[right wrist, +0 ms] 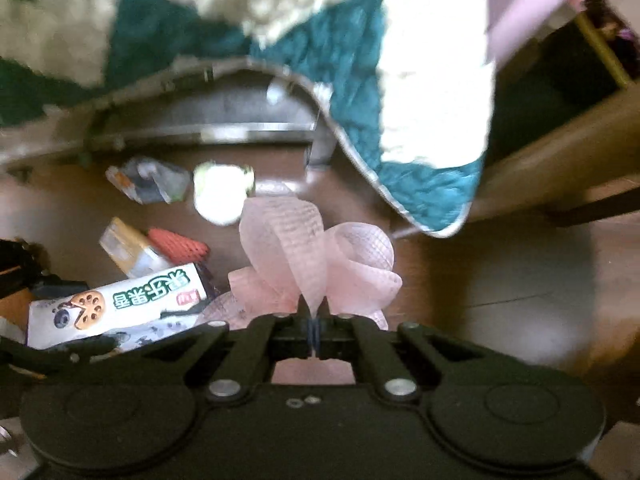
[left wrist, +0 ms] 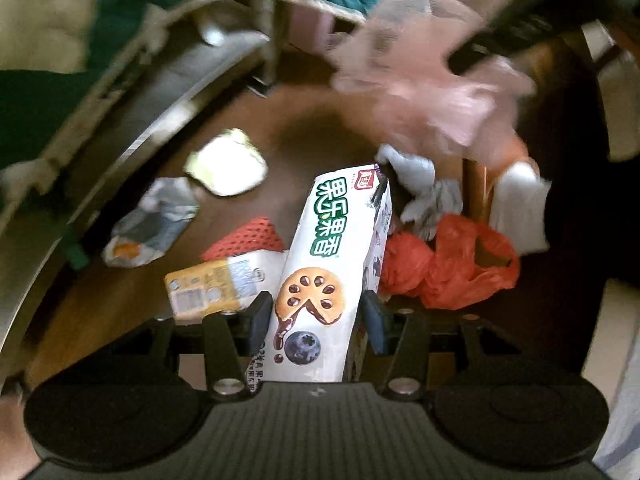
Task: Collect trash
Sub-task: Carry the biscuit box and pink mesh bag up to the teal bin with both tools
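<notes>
Both pickups look made. The left gripper (left wrist: 316, 320) clamps a long glossy biscuit box (left wrist: 332, 264) lifted above the brown floor (left wrist: 312, 120); the right gripper (right wrist: 314, 320) pinches soft pink foam netting (right wrist: 304, 248). Next, I judge, each must go to a bin, none visible. A crumpled orange plastic bag (left wrist: 452, 268) and yellow carton (left wrist: 212, 284) lie nearby.

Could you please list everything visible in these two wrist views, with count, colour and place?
Biscuit box: one, white with green lettering, clamped in the left gripper.
Foam fruit net: one, pink, pinched in the right gripper.
Drink carton: one, yellow, floor, left of box.
Mesh sleeve: one, red, floor behind carton.
Plastic bag: one, orange-red, floor at right.
Crumpled wrapper: one, silvery, floor at left.
Pale wad: one, white-yellow, floor.
Blanket: one, teal and cream, above.
Left gripper: black.
Right gripper: black, shut.
</notes>
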Tool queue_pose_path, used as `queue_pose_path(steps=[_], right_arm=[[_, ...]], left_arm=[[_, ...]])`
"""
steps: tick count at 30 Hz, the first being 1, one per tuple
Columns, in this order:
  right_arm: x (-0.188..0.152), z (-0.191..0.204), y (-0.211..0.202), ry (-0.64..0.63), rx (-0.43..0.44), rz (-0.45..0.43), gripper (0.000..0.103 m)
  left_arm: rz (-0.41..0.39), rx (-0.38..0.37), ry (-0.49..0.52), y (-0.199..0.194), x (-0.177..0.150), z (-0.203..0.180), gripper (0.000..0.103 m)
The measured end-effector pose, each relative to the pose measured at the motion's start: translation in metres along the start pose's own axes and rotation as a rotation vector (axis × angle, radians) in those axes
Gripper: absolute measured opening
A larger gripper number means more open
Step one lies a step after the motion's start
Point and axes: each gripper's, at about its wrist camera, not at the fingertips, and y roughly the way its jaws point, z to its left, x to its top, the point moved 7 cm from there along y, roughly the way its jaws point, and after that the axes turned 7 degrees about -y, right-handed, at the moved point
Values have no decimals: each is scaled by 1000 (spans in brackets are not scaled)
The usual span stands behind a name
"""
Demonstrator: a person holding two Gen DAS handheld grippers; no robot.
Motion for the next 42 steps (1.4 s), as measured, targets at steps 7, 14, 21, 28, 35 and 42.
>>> queue_pose_path(steps=[7, 14, 21, 28, 35, 42], right_arm=[[4, 3, -113, 42, -15, -203, 0], [-7, 15, -221, 51, -32, -382, 0], [-25, 10, -324, 65, -105, -558, 0], [-40, -2, -424, 46, -180, -713, 0], [-43, -39, -510, 70, -274, -828, 0], [-60, -104, -563, 148, -379, -885, 0]], left_arm=[[-143, 3, -191, -101, 6, -2, 47], [-359, 10, -276, -215, 8, -19, 47], [-537, 39, -277, -311, 9, -47, 47], [-672, 44, -236, -394, 12, -83, 47], [-787, 28, -133, -472, 46, -130, 47], [-876, 18, -37, -534, 96, -184, 47]])
